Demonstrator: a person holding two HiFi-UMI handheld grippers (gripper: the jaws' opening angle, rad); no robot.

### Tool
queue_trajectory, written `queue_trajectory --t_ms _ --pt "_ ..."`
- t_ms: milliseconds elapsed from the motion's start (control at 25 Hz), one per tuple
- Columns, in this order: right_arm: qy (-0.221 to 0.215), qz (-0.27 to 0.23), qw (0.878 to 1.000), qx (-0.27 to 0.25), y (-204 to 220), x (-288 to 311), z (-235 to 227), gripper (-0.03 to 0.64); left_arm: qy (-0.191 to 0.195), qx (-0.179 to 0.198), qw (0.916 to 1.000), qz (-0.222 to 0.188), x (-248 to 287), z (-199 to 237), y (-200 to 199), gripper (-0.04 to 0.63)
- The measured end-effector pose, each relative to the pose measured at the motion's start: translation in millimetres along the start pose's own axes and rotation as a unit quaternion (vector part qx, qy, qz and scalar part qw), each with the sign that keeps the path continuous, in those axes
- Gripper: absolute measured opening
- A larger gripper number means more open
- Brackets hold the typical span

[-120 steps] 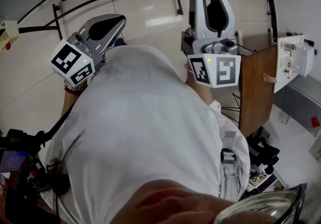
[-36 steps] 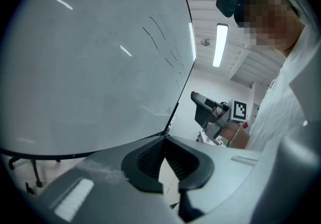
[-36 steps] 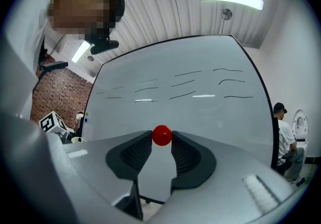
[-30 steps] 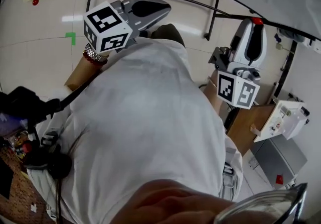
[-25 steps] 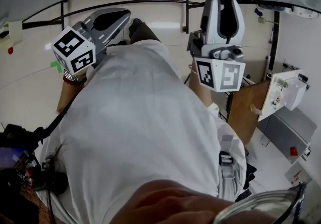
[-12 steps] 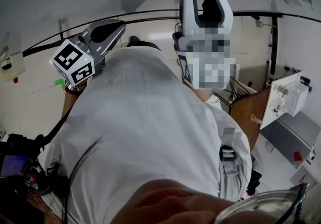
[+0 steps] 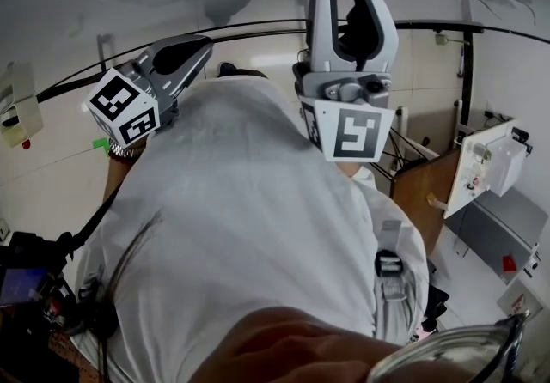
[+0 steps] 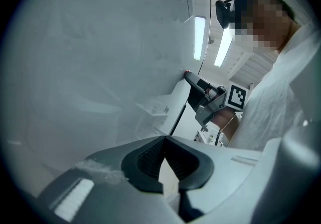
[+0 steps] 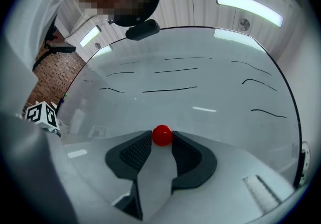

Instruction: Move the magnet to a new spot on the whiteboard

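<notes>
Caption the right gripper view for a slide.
Right gripper pinches the red magnet between its jaw tips, facing the line-marked whiteboard.

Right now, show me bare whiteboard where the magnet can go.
Free: the band of whiteboard between the lowest long stroke and the magnet in the right gripper. Crowded: higher up, among the marker strokes.

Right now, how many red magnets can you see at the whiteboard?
1. The red magnet sits between the jaw tips of the right gripper, in front of the whiteboard. Others may be hidden on parts of the board outside the views.
</notes>
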State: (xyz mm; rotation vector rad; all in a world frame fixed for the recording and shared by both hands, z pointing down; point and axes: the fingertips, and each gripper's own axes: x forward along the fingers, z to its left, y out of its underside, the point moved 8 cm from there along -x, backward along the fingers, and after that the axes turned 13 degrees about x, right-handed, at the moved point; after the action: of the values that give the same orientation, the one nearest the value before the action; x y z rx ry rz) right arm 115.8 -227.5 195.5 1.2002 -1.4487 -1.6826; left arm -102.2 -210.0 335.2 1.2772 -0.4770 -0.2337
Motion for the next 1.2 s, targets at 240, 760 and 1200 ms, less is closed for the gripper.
queue_trajectory --t_ms 240,760,1200 --pt "0.028 0.007 1.0 -0.001 3.6 -2.2 12.1 0.13 -0.011 -0.005 0.9999 -0.009 -31.3 -13.8 11.2 -0.003" --pt "0.034 0.098 0.994 0.046 23.0 -49.4 57.7 0.159 -0.01 -0.021 0.9997 -0.012 -96.2 -65.0 40.8 -0.003" --pt "0.053 0.098 0.991 0.07 12.1 -139.5 95.4 0.158 0.004 0.039 0.9989 -0.026 -114.6 -103.1 42.9 -0.003"
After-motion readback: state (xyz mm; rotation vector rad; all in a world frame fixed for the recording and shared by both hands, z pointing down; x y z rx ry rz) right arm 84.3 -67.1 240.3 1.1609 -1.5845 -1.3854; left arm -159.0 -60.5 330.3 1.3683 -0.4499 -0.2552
